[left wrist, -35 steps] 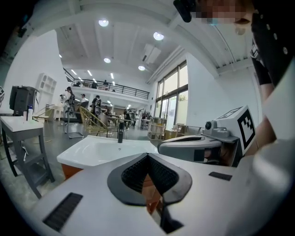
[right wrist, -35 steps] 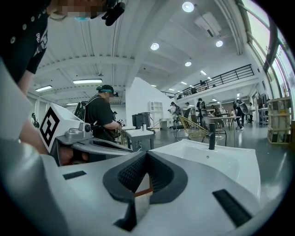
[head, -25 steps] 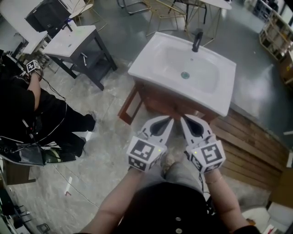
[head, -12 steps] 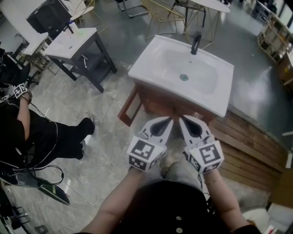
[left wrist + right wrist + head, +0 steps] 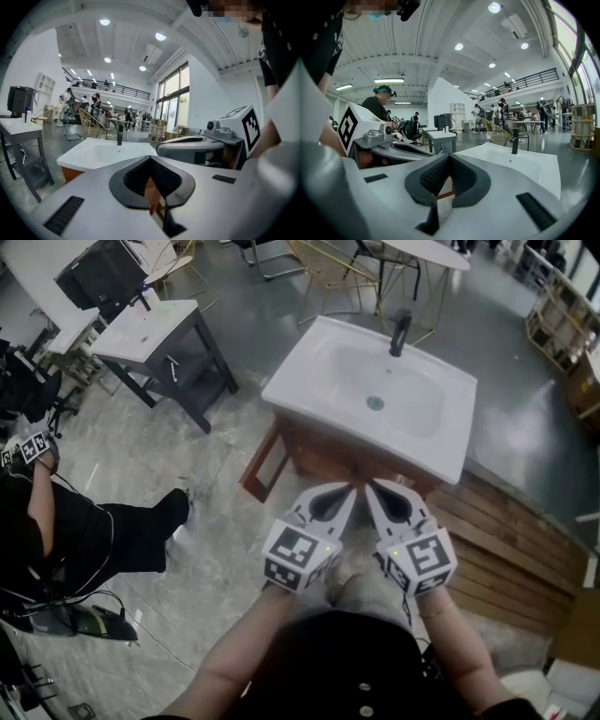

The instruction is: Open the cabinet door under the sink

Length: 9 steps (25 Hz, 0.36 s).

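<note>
There we stood over the vanity, left gripper (image 5: 347, 491) and right gripper (image 5: 373, 488) side by side, noses aimed at the brown cabinet (image 5: 309, 442) tucked under the white sink (image 5: 291, 388). On both, the fingers were pressed together with nothing between them, and neither gripper touched the wood. The door (image 5: 361, 457) on the cabinet's front faced us, not ajar that we could see, so we judged the opening not yet begun.

To do it well, we reckoned one gripper should dip below the basin's overhang and spread its fingers. It should then find the door's free edge or a pull, pinch it squarely and draw outward along the hinge arc, with the other gripper clear of the swing.

The head view gave us that cabinet front from above, though no handle showed. The left gripper view caught only a brown corner beneath the basin rim, with the right gripper alongside. The right gripper view offered the faucet (image 5: 514, 138) and the basin top, with the cabinet almost wholly hidden behind its own fingers.
</note>
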Motion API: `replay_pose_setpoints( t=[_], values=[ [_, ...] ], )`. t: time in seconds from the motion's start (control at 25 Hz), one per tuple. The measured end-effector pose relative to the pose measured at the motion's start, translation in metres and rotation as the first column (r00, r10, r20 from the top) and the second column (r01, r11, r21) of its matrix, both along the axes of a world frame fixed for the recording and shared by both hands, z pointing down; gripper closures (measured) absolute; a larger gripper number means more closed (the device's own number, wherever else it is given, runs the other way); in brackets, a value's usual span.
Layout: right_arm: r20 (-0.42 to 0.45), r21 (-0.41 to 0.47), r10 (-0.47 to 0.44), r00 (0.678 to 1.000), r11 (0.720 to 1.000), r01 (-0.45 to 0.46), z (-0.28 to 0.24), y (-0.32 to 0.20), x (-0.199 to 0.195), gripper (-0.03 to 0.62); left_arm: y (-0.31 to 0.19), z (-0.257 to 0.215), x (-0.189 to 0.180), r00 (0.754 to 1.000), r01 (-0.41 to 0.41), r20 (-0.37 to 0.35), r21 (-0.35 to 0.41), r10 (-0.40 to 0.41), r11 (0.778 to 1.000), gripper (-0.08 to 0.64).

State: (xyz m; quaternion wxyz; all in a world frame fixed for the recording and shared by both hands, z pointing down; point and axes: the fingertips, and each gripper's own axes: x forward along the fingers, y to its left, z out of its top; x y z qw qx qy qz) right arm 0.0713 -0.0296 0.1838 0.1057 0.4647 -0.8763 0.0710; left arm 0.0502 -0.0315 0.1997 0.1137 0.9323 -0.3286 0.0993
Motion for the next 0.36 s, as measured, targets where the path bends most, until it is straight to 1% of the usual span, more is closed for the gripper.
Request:
replay_pose_setpoints(
  t=[0.2,0.36],
  values=[
    [-0.034,0.005,-0.021,0.999,1.0,0.022,0.0036,-0.0017,-0.0028,0.584,-0.0056,0.0007,-0.0022,1.0,0.001,0.003,-0.005,-0.001,1.0,0.551],
    [-0.034,0.002,-0.005,0.999,1.0,0.005,0.0059,-0.0048,-0.0012,0.584,-0.0101,0.0033,-0.0028,1.0,0.001,0.004,-0.012,-0.001,1.0,0.551]
  ],
)
